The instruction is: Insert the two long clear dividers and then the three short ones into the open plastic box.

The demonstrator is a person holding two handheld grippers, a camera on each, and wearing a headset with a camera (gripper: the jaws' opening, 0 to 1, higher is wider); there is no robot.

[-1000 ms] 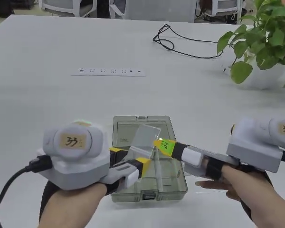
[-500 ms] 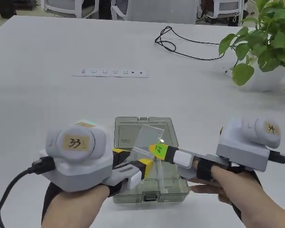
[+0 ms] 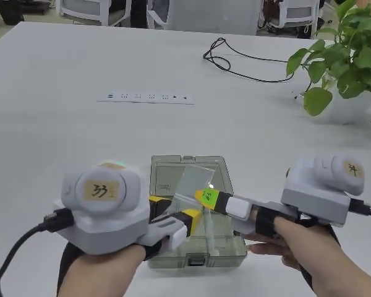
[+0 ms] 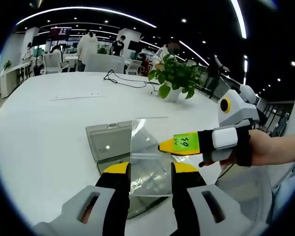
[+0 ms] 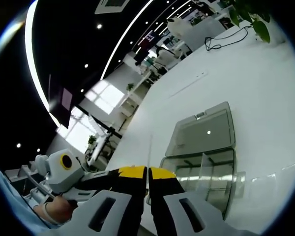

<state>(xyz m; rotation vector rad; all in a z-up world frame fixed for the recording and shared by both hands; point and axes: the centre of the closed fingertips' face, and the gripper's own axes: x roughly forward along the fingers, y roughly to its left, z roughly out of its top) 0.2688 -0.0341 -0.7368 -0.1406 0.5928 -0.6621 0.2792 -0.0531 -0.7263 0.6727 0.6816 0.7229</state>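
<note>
Over the last second the right gripper (image 3: pixel 205 197) has come in from the right and dropped a little. The thin clear plastic divider sheet (image 3: pixel 195 180) it carries now sits lower, over the lid-side half of the grey-green translucent plastic box (image 3: pixel 240 242) on the white worktop (image 3: pixel 80 142). The head camera drifted too, so part of that shift isn't real. The left gripper (image 3: pixel 175 208) has barely moved relative to the box. My read is we're at alignment just before seating, with the sheet still tilted and above the slots, not in them. In the right gripper view the right fingers (image 5: pixel 132 172) are closed to a hairline gap, with the sheet's edge rising from between them, so they have it pinched. In the left gripper view the left fingers (image 4: pixel 117 169) stand wide apart with the sheet's lower end (image 4: pixel 150 162) between them. I can't tell whether they clamp its side edges or just bracket it. The sheet's bottom edge and the target slot are hidden behind the left gripper in the head view. Clear on clear makes it hard to say whether this piece is long or short. At least one divider looks already seated in the box (image 5: pixel 206 182), but I can't get a count.
</note>
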